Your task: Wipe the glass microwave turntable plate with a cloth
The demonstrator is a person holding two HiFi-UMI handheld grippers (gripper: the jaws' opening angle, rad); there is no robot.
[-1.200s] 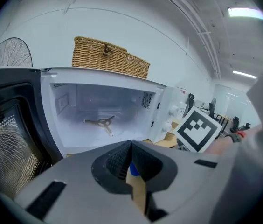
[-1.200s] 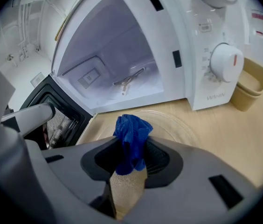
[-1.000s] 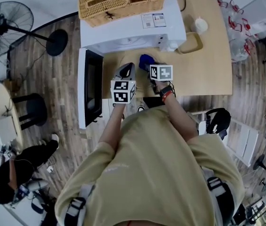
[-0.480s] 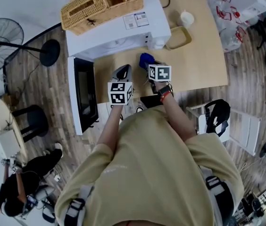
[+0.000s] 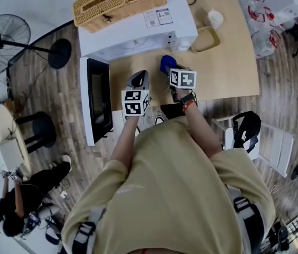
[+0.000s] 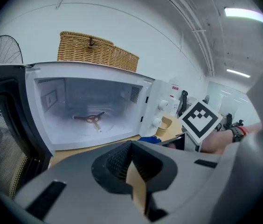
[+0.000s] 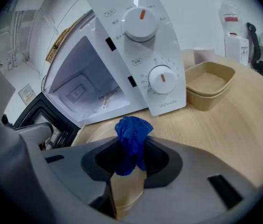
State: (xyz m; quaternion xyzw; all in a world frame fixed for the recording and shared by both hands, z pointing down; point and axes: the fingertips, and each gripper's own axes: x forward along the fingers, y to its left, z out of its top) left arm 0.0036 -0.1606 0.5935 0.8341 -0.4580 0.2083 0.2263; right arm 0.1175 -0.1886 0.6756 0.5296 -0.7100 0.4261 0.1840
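Now your right claw (image 7: 128, 168) pinches the cloth (image 7: 131, 134) over the plate (image 7: 96, 130), ready to wipe; your left claw (image 6: 131, 148) is closed, empty.

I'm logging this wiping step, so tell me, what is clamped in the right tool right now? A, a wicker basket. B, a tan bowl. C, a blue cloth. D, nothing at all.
C: in the right gripper view the right tool is shut on the blue cloth, which bunches up between its jaws.
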